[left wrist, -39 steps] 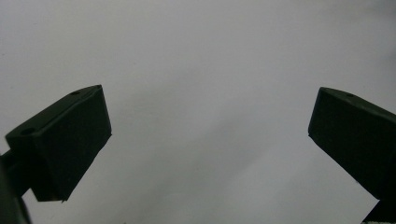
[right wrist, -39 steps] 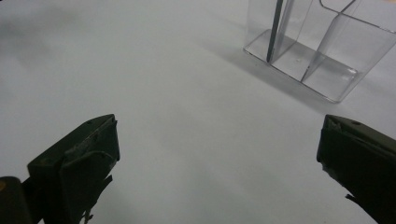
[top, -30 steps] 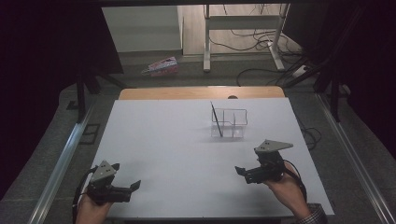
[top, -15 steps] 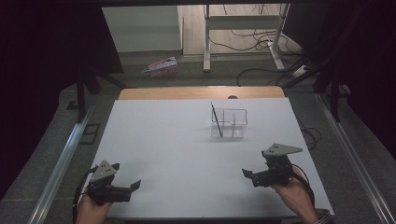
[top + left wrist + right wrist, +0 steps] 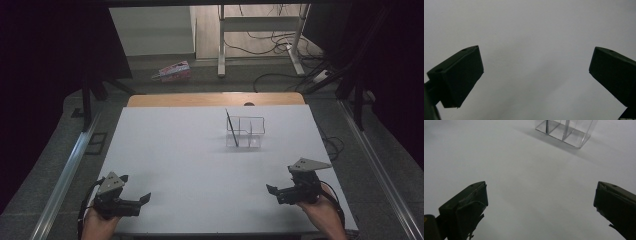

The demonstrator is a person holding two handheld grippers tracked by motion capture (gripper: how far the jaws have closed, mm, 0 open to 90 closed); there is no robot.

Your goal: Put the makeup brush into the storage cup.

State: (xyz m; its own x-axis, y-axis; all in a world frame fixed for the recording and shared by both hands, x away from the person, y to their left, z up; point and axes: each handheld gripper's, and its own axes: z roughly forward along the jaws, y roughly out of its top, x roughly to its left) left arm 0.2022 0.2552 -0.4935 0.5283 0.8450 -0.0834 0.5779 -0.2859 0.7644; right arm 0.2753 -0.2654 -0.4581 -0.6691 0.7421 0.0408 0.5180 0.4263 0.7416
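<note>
The right gripper [image 5: 272,190] is held wide open and empty at the lower right of the high view, the left gripper [image 5: 145,198] likewise at lower left. The clear organizer [image 5: 245,133], with a dark pen [image 5: 231,128] leaning inside, is seen upper centre on the desk [image 5: 175,150].

Laboratory or test-rig setting. A white table [image 5: 200,165] stands on grey carpet, flanked by metal rails [image 5: 65,175]; loose cables [image 5: 270,50] and a power strip [image 5: 320,76] lie on the floor near a metal stand [image 5: 260,22], with dark screens at both sides.
</note>
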